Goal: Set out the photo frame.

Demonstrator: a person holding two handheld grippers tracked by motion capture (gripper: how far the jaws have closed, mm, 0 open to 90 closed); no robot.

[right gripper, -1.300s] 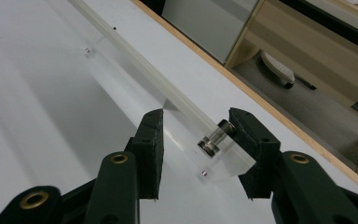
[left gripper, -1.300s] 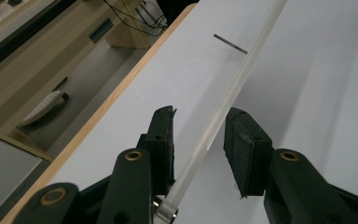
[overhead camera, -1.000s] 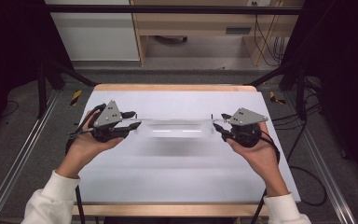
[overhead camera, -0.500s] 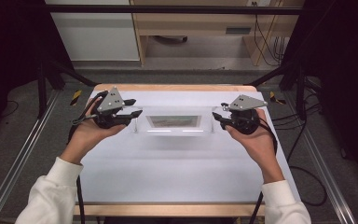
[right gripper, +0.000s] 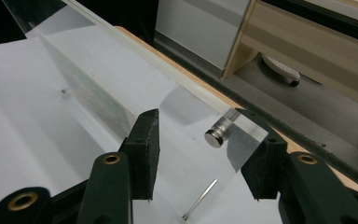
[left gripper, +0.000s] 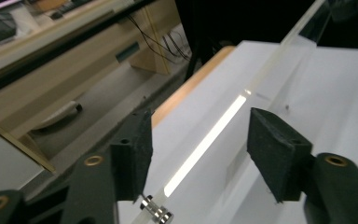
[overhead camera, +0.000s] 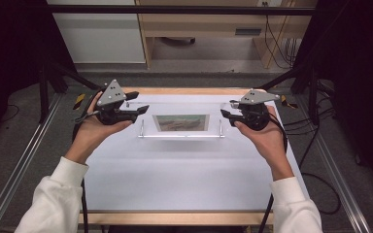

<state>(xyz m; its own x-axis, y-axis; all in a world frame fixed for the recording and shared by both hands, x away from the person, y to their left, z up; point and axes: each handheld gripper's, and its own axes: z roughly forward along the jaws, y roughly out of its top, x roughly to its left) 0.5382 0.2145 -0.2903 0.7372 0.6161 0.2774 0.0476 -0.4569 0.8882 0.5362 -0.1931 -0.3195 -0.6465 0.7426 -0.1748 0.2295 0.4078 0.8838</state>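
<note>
Picture [overhead camera: 182,122] in frame (too small to read)

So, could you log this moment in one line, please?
acrylic photo frame spans both grippers | left gripper: fingers just opening, frame edge between, unpressed | right gripper: frame corner between fingers

High view down over white table [overhead camera: 184,179]; gripper views close, sharing acrylic frame [overhead camera: 181,123].

- the acrylic frame [overhead camera: 181,124] stands on the bench [overhead camera: 184,170], toward its far half, midway between the side edges.
- the left tool [overhead camera: 138,106] is at the frame's left end, the right tool [overhead camera: 225,110] at its right end.
- a metal standoff [right gripper: 220,130] sits between the right tool's jaws; another standoff [left gripper: 156,210] lies by the left tool's left jaw.
- a wooden cabinet [overhead camera: 209,29] stands behind the bench.
</note>
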